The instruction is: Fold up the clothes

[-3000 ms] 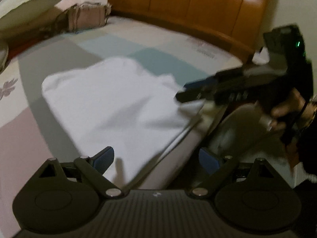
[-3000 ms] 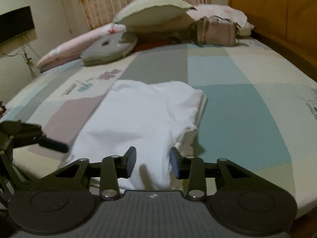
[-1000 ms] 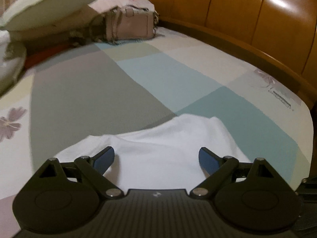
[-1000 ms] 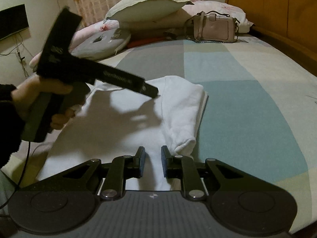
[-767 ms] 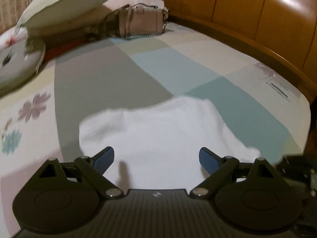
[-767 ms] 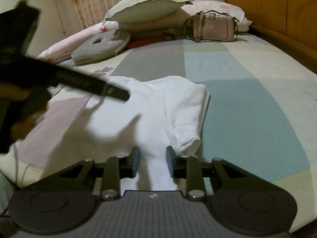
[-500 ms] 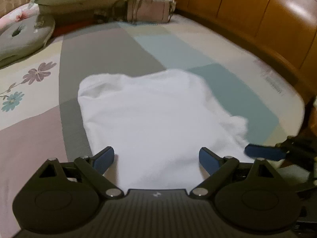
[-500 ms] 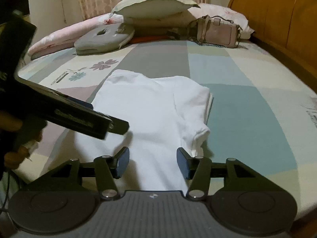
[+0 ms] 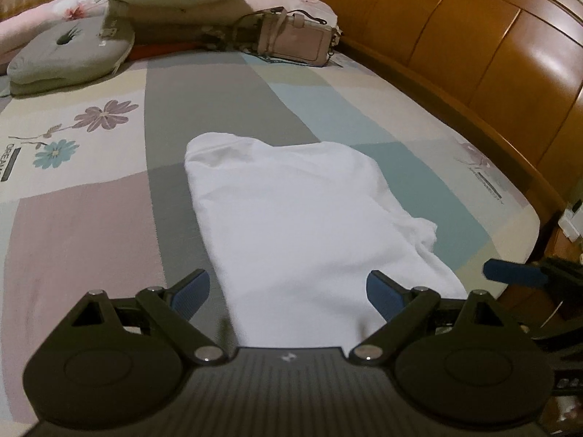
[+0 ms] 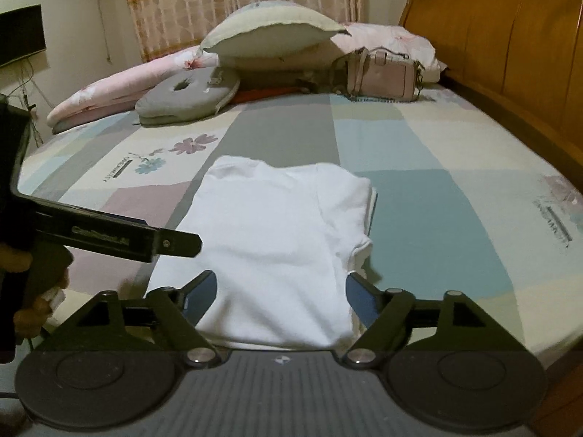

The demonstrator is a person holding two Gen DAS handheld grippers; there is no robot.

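Shirt (image 10: 277, 240) lying folded on the bed (image 10: 437, 153), nothing gripped.
Left tongs (image 9: 288, 291) hanging spread wide over its near end; right tongs (image 10: 280, 295) opening, pads clear of the cloth between them.

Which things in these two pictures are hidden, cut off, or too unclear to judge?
- White garment: its near hem, both views, hidden behind each gripper's body.
- Layers folded under the garment: not visible in either view.
- Right gripper: left wrist view, cut by the right edge.
- Hand holding the left gripper: right wrist view, dark, cut by the left edge.
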